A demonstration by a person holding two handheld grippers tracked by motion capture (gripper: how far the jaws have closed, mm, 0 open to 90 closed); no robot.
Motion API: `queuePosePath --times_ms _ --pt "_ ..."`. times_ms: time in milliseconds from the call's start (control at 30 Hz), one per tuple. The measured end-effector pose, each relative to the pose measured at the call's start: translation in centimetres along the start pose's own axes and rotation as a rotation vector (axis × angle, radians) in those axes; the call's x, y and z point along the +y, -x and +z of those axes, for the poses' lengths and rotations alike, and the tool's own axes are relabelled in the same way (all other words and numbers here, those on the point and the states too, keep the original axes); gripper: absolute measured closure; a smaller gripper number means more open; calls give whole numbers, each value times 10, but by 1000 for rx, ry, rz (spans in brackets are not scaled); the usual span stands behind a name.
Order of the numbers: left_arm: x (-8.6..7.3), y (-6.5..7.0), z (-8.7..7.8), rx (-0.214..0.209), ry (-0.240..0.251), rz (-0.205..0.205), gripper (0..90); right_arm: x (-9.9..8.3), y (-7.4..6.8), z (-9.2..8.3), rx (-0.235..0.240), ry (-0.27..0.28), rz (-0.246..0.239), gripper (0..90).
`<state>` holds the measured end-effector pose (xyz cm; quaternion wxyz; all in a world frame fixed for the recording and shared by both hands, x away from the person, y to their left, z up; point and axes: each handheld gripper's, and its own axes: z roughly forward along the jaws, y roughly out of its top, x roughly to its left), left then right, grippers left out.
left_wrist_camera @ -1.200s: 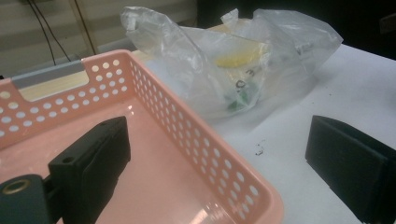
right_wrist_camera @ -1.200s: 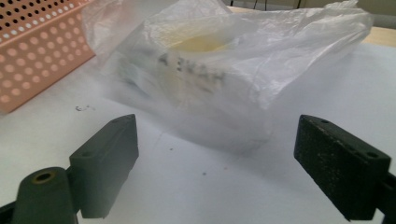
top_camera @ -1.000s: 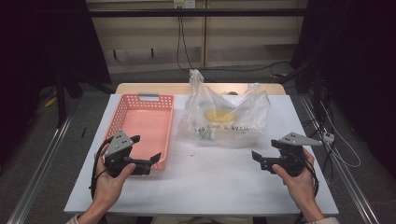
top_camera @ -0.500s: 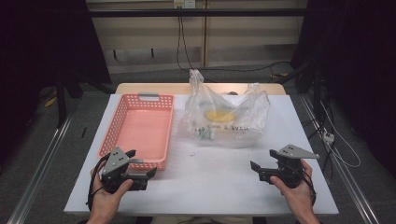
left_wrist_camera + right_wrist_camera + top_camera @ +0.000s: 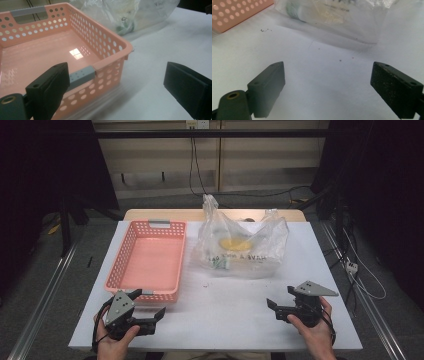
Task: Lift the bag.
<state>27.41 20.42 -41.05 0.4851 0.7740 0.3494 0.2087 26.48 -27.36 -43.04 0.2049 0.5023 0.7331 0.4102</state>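
Bag (image 5: 243, 249) contents blurred behind plastic, yellow item unclear; you've pulled left gripper (image 5: 148, 309) and right gripper (image 5: 272, 307) back toward tabletop (image 5: 225, 310) near edge, fingers released, empty.

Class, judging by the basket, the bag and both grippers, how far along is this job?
Nothing looks done: the pink perforated plastic basket is empty, and the clear plastic bag holds its contents. Left gripper and right gripper are open, holding nothing. Everything remains.

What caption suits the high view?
Two open hand-held tools, left and right, near a pink basket and plastic bag.
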Motion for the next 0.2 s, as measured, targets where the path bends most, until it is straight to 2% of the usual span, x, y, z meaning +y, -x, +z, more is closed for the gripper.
queuePosePath --times_ms 67,200 --pt "0 -3 -1 14 22 -18 63 0 1 0 0 7 0 123" --pt "0 -9 -2 6 32 -53 63 0 2 0 -4 5 5 124"
